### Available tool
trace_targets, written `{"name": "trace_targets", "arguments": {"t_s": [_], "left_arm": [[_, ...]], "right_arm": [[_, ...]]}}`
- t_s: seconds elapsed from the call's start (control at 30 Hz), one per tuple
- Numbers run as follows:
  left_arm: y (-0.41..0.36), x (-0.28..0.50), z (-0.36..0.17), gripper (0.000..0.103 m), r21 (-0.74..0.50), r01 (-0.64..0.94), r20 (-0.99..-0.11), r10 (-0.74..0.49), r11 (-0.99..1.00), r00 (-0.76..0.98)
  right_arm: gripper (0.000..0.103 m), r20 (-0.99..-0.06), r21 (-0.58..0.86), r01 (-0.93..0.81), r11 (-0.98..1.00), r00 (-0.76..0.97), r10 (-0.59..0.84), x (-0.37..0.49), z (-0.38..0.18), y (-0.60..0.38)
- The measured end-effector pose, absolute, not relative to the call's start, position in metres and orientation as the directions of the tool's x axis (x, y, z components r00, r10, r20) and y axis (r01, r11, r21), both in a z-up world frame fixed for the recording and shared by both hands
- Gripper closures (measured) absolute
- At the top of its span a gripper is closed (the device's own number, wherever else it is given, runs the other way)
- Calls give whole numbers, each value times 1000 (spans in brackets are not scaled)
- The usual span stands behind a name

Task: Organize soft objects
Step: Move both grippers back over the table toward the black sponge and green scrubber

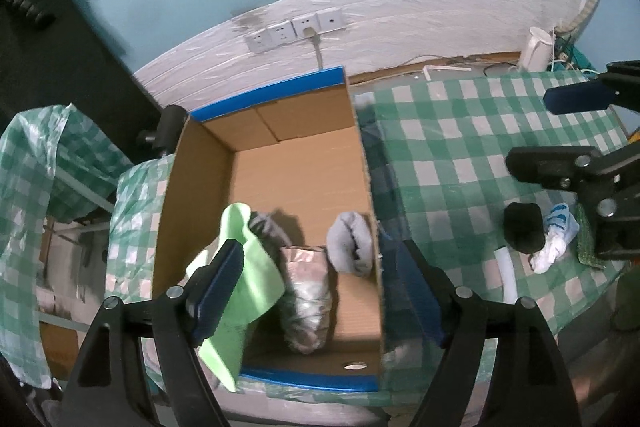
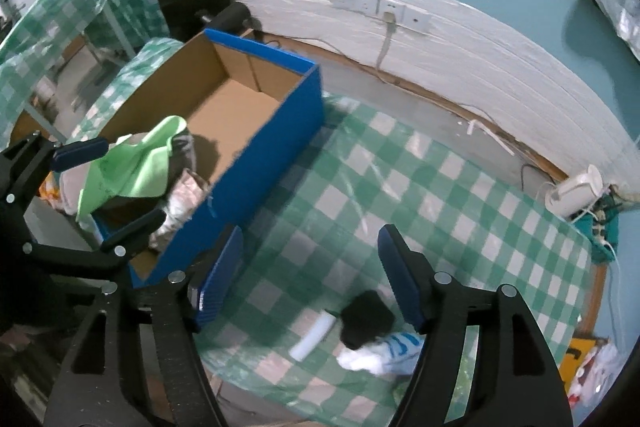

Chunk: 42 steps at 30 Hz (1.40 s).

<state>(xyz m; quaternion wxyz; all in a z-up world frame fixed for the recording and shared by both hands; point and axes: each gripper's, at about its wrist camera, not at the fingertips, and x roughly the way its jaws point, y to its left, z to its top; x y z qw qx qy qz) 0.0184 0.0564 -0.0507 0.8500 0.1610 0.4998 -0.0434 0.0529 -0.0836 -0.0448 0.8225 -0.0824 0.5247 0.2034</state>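
Left gripper (image 1: 320,291): jaws wide apart, nothing pinched. Hangs over near end of the box; green cloth drapes against the left finger, but pads aren't pressing it, far as I can tell.
Right gripper (image 2: 310,275): jaws apart too, empty, above the table w/ the small pile just near-right of it.
Box (image 1: 298,179): open cardboard carton, brown corrugated inside, blue outside, left part of table.
In box: green cloth (image 1: 244,267), thin & floppy, microfibre-looking; grey sock roll (image 1: 350,241), soft lump against right wall; shiny crinkled bag (image 1: 306,301), plastic-wrapped bundle in the middle.
Still out: black sock ball (image 2: 366,317), round, matte; white sock w/ blue stripes (image 2: 380,349), crumpled, touching the black one; white tube (image 2: 312,337), smooth cylinder, just left of them.
Table (image 2: 400,187): green-white check cover under glossy clear plastic, looks slick.
Progress: prob. past halfway, three items in, pile still to go.
Risk 1: green cloth hangs over near rim; could snag the left finger & get dragged out when that hand pulls away.
Risk 2: black & white socks touch; a grab at one may lift both, or drop one mid-carry.
Risk 3: tube could roll off the slick cover if nudged.
Risk 4: the light carton may shift if a jaw clips its wall.
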Motion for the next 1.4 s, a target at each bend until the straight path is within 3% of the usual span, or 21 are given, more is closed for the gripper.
{"name": "trace_targets", "arguments": {"t_s": [0.6, 1.4], "left_arm": [[-21, 21, -73, 23, 249, 379, -890, 56, 892, 452], [-90, 27, -125, 23, 223, 497, -938, 45, 839, 345]], "right_arm": [[29, -907, 68, -285, 956, 381, 178, 40, -58, -172], [28, -963, 75, -117, 990, 251, 102, 9, -131, -259]]}}
